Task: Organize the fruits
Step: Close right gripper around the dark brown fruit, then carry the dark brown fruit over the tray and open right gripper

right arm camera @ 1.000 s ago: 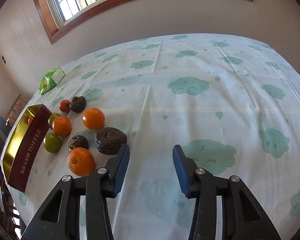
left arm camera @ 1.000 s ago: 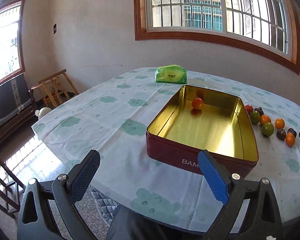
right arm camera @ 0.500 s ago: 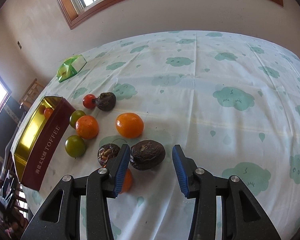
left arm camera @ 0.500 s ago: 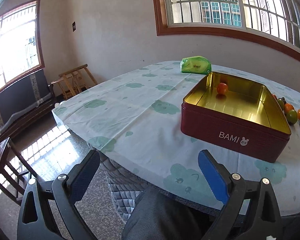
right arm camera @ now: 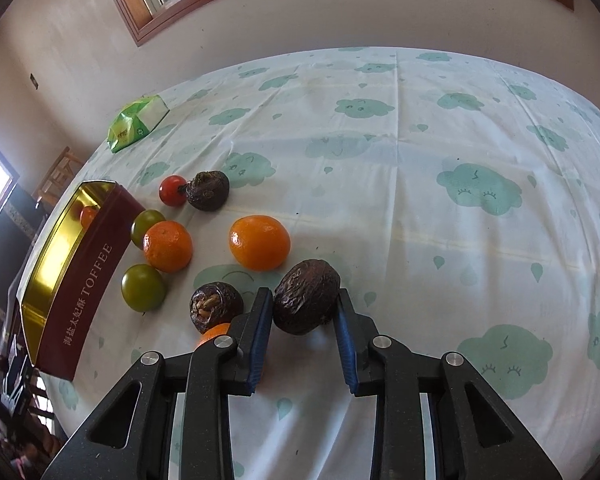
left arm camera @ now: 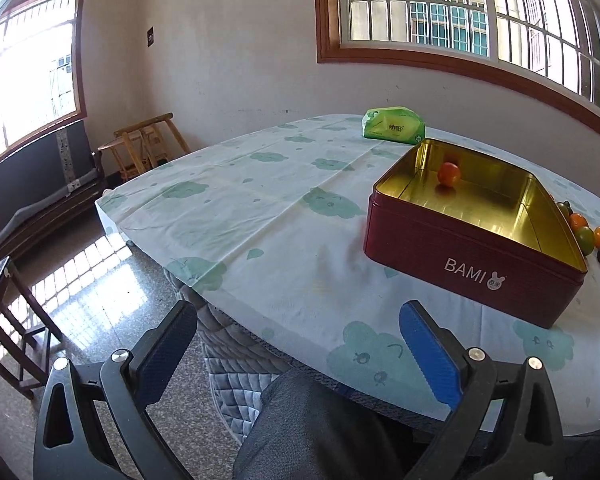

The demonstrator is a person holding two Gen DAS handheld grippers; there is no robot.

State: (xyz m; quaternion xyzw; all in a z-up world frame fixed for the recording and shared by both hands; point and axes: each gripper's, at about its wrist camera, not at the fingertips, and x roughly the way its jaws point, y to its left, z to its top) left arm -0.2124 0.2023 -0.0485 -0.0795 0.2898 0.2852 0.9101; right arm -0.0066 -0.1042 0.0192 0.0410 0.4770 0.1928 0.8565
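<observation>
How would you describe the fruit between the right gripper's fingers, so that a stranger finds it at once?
Start at the red toffee tin and cross the loose fruit beside it. The dark wrinkled fruit lies between the right gripper fingers. It is larger than the two other dark ones and shows no split.
</observation>
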